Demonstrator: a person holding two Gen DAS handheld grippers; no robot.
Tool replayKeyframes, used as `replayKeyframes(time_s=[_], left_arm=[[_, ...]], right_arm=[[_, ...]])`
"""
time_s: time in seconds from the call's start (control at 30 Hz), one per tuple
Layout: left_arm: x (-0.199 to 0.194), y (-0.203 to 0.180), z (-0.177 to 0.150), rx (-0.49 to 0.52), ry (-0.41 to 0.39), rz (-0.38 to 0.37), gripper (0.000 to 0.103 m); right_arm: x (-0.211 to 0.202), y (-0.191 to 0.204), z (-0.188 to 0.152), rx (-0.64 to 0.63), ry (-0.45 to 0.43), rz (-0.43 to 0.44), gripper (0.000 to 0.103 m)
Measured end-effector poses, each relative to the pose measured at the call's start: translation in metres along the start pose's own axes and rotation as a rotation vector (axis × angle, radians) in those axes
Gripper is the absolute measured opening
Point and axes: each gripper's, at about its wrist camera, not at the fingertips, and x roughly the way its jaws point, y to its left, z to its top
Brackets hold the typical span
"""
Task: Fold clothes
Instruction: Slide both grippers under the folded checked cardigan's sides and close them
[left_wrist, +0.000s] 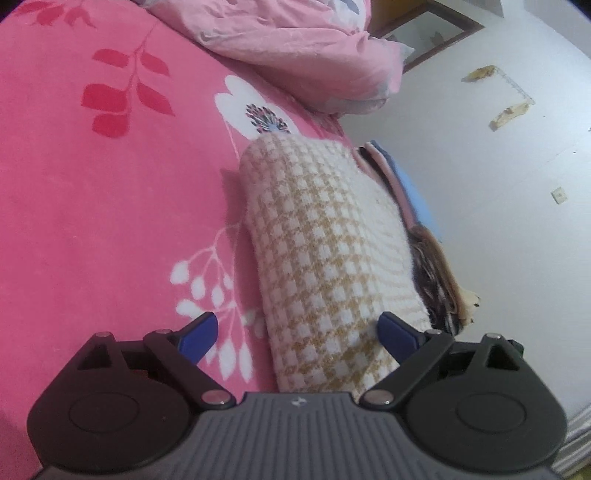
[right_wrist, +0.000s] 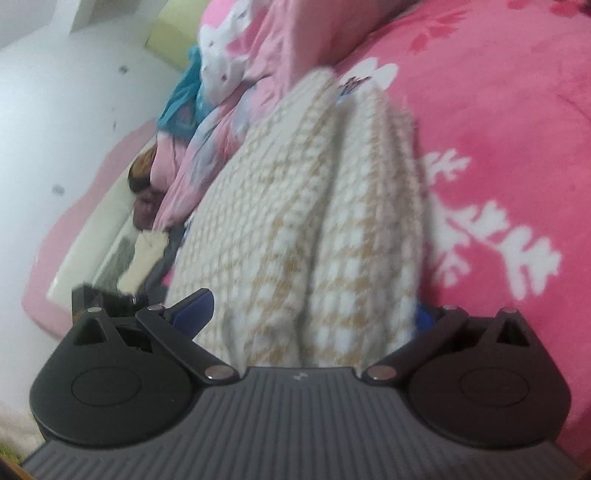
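Both your grippers are spread wide, nothing pinched. Left gripper (left_wrist: 297, 334): the folded checked sweater (left_wrist: 325, 240) runs straight ahead from between the blue pads on the pink floral blanket (left_wrist: 110, 203), one pad beside its near edge, not pressing. Right gripper (right_wrist: 314, 314): same sweater (right_wrist: 295, 206) bunched between the jaws, view blurred, looks loose. My read: a fold has been released. Next, check the edges line up, then regrip the near end for another fold.

Soft, even indoor light with only a faint shadow beside the checked knit garment (left_wrist: 325, 243), strong fisheye bending and dark corners in both views, and heavy motion blur smearing the right wrist view, while the left stays fairly sharp.
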Motion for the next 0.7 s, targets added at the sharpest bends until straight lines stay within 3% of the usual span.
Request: replayKeyframes(time_s=[0.23, 0.43, 0.7], left_arm=[[-0.011, 0.014, 0.005, -0.039, -0.01, -0.02, 0.093], [0.003, 0.009, -0.005, -0.051, 0.037, -0.145, 0.094], [0.038, -0.004, 0.004, -0.01, 0.068, -0.134, 0.094]], right_arm=[[0.002, -0.012, 0.009, 0.055, 0.0, 0.069, 0.103], [0.0, -0.016, 0.005, 0.053, -0.026, 0.102, 0.103], [0.003, -0.02, 0.008, 0.064, -0.015, 0.13, 0.103]])
